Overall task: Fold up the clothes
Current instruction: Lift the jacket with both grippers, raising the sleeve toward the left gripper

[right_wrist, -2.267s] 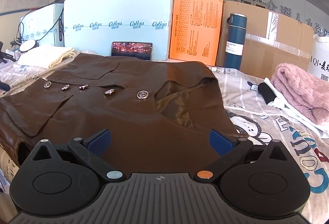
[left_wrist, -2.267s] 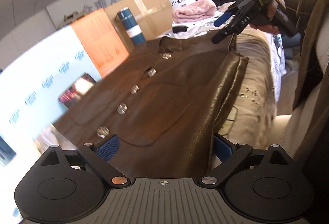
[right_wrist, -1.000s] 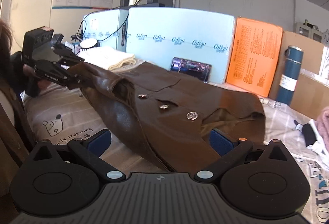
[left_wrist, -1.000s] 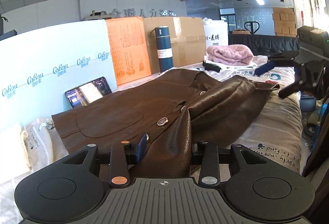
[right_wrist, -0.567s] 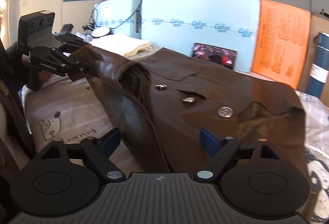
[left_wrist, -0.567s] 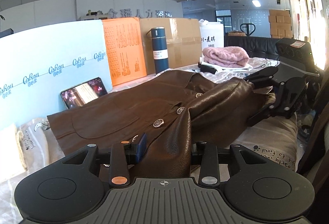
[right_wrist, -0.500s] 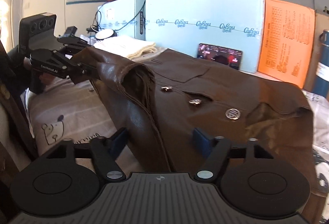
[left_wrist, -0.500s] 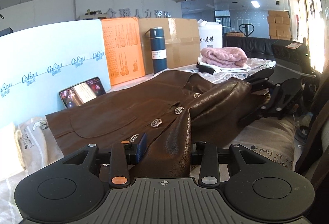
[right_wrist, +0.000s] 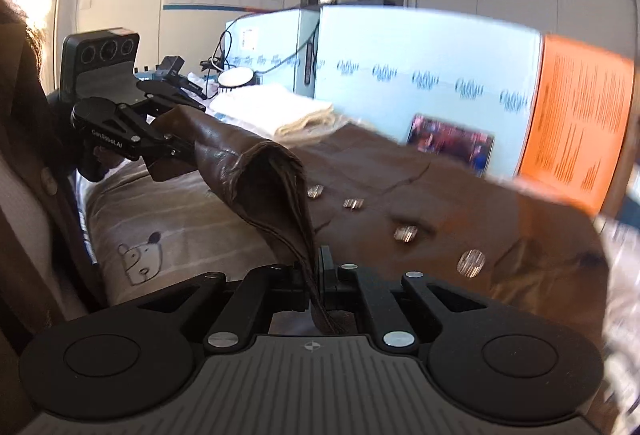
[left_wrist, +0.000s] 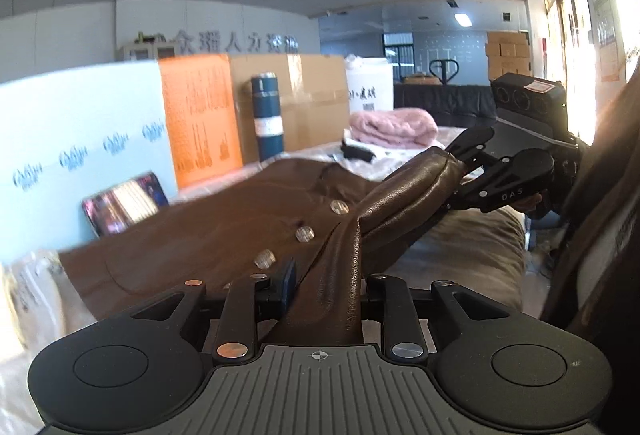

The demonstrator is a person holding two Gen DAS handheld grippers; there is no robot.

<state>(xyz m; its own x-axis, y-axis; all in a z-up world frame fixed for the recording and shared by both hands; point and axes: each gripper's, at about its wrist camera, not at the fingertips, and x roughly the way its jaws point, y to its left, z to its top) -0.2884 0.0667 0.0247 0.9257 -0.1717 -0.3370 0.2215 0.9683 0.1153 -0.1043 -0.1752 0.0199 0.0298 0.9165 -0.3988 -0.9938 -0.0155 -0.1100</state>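
A brown leather jacket (left_wrist: 208, 231) with silver buttons lies on the bed, front up. My left gripper (left_wrist: 326, 285) is shut on its near edge, which rises in a fold between the fingers. My right gripper (right_wrist: 316, 275) is shut on the same edge further along; the jacket (right_wrist: 460, 203) stretches away to the right. The lifted edge hangs in a taut band between both grippers. The right gripper also shows in the left wrist view (left_wrist: 460, 159), and the left gripper in the right wrist view (right_wrist: 176, 131).
A phone (left_wrist: 124, 203) leans on a light blue panel (left_wrist: 80, 139). An orange board (left_wrist: 200, 119), a blue flask (left_wrist: 267, 123) and cardboard box stand behind. A pink garment (left_wrist: 392, 127) lies far right; a folded cream cloth (right_wrist: 276, 107) lies by the panel. The person stands close by.
My right gripper has closed on the jacket's near edge. Both grippers have lifted the edge higher and drawn it taut between them. Both views have shifted and blurred.
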